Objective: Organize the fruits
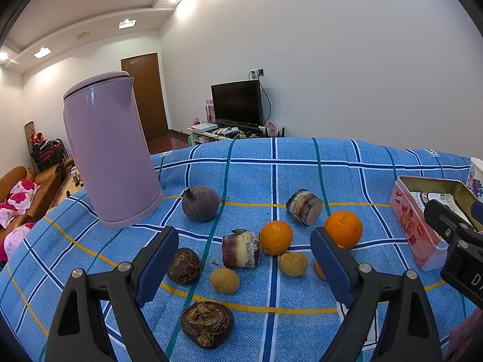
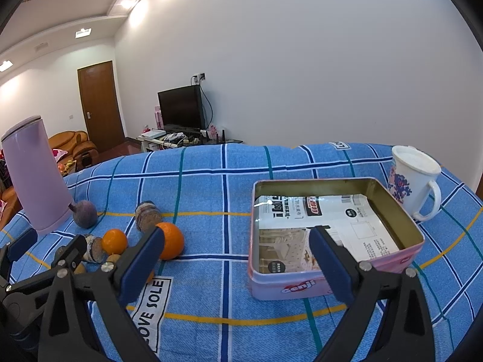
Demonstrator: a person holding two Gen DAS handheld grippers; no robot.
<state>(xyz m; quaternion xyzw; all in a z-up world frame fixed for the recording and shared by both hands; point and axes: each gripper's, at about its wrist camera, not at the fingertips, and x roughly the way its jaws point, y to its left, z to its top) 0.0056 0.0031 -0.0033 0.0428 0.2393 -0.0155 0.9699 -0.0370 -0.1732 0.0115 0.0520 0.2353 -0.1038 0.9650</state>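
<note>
Fruits lie on the blue checked cloth: two oranges (image 1: 276, 237) (image 1: 343, 228), a purple round fruit (image 1: 200, 203), two cut sugarcane pieces (image 1: 241, 249) (image 1: 304, 206), two small yellow fruits (image 1: 225, 280) (image 1: 293, 263), two dark water chestnuts (image 1: 183, 266) (image 1: 207, 323). My left gripper (image 1: 244, 265) is open and empty, just above the fruits. My right gripper (image 2: 237, 265) is open and empty, at the near left corner of the open pink tin (image 2: 392, 259), which holds only a printed paper. The larger orange (image 2: 172, 240) shows beside its left finger.
A tall lilac kettle (image 1: 111, 154) stands at the left behind the fruits. A white mug (image 2: 413, 181) with a floral print stands right of the tin. The right gripper's body (image 1: 459, 247) shows at the right edge of the left wrist view. The table's far edge drops off toward the room.
</note>
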